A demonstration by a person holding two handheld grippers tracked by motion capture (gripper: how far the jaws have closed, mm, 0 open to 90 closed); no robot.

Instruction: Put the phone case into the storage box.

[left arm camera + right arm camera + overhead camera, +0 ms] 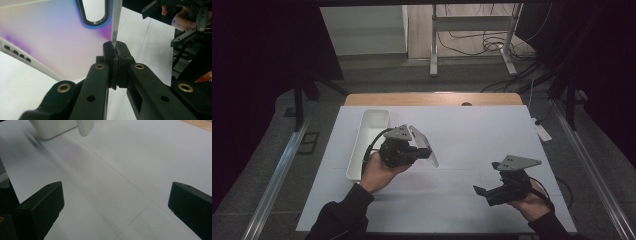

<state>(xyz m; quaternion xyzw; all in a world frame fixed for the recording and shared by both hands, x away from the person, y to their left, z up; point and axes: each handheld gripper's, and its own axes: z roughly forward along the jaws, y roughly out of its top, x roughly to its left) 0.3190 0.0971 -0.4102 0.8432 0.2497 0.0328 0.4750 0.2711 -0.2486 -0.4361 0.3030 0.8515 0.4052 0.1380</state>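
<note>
A clear, flat phone case [423, 143] with an oblong camera cutout hangs tilted above the white mat, held at one edge. My left gripper [417, 151] is shut on that edge. In the left gripper view the two pads [110, 51] pinch the thin wall of the case [50, 42], whose broad face spreads to the left. My right gripper [486, 178] hovers over the mat's near right part, open with nothing between its jaws. In the right gripper view the right gripper [115, 205] points across bare mat toward the case's corner [85, 126].
A long white tray [362, 145] lies on the mat [472, 135] just left of my left hand, and also appears as the tray [52, 127] at the top of the right gripper view. Beyond the wooden table edge [432, 98] are floor cables and stand legs.
</note>
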